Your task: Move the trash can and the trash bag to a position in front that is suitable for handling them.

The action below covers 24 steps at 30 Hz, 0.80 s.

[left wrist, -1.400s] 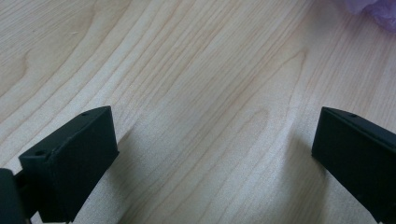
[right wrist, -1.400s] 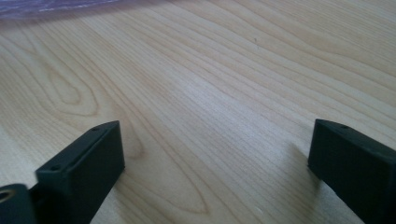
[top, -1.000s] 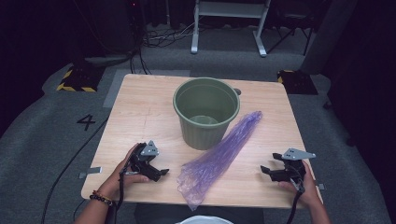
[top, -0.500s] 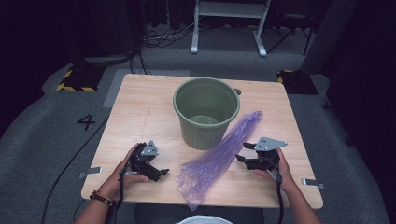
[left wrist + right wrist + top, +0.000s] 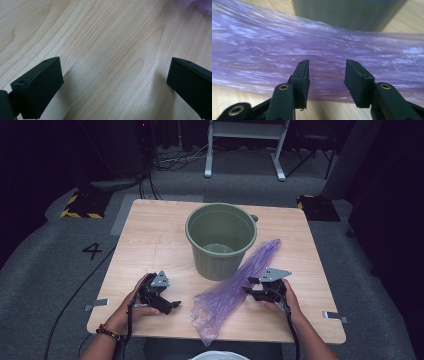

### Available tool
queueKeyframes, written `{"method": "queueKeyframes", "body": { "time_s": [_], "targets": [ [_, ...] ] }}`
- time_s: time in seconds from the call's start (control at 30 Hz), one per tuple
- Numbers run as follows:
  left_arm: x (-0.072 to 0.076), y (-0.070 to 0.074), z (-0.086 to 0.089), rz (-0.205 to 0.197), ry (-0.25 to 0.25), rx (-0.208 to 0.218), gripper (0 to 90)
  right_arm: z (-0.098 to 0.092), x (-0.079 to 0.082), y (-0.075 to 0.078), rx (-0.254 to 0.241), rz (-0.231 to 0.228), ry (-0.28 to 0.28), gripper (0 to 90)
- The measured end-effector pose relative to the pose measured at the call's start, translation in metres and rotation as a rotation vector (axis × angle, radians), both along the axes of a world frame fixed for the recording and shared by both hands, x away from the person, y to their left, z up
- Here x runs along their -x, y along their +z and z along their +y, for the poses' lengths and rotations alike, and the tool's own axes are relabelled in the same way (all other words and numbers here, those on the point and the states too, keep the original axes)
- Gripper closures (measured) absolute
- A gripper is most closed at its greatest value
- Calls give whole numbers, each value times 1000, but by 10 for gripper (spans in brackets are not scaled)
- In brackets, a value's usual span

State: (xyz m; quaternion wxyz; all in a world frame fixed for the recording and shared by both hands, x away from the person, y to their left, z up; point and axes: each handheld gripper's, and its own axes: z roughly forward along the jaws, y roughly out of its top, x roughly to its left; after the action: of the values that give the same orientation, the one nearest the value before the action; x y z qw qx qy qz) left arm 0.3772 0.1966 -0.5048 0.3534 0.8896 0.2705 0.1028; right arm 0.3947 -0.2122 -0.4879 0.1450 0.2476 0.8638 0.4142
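The purple bag (image 5: 235, 292) was laid flat on the table (image 5: 150, 240), long axis running diagonally from the near edge to beside the bucket (image 5: 221, 240). The right gripper (image 5: 254, 286) was positioned at its edge, jaws half apart and just closing, nothing clamped. The left gripper (image 5: 172, 304) was rested on the table, jaws wide apart.

Translucent purple bag (image 5: 235, 290), dull green bucket (image 5: 220, 240), pale wood-grain table (image 5: 150, 240).

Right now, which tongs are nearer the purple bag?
Right. The right tongs sit at the purple plastic bag's edge, jaws apart and just closing. The left tongs rest on the table, short of the bag.
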Motion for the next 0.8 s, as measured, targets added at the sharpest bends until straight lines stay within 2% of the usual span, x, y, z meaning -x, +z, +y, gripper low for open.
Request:
{"method": "queueKeyframes", "body": {
  "time_s": [0.07,0.13,0.33,0.53,0.8],
  "targets": [
    [0,0,0,1,0,0,1,0,-3,-4,6,18,-12,556],
    [0,0,0,0,0,0,1,1,-4,-6,27,17,-27,556],
    [0,0,0,0,0,-1,1,1,-7,-12,37,40,-44,557],
    [0,0,0,0,0,0,1,-2,-9,-12,22,52,-53,554],
    [0,0,0,0,0,0,1,-15,-12,-13,14,62,-104,553]
  ]
}}
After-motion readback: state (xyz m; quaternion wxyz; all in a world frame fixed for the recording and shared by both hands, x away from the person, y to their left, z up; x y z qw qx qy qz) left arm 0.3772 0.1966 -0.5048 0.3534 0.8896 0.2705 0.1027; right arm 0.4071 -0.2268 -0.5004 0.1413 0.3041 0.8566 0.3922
